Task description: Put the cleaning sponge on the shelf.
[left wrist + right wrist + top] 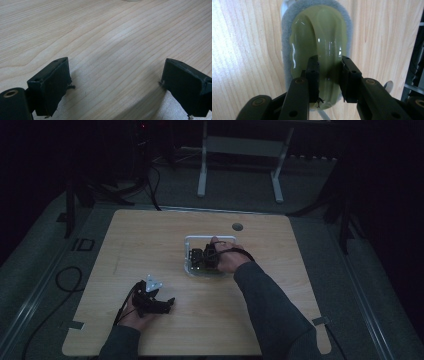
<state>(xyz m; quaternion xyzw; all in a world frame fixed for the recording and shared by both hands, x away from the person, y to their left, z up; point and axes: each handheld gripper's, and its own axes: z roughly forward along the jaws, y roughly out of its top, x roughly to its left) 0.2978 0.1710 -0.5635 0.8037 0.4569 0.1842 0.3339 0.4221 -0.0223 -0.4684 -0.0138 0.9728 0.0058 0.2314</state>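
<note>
Wooden bench (150, 240) carries a clear tray (191, 241) at centre, slightly far. In it lies a green-handled brush (322, 37) with a grey pad; right tongs (329, 80) straddle its arched handle, jaws on either side. Left tongs (115, 82) rest near-left on the bench, wide apart, holding nothing.

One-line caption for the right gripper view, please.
Right gripper straddles the raised handle of a pale green, grey-padded eraser lying on the wooden table.
</note>
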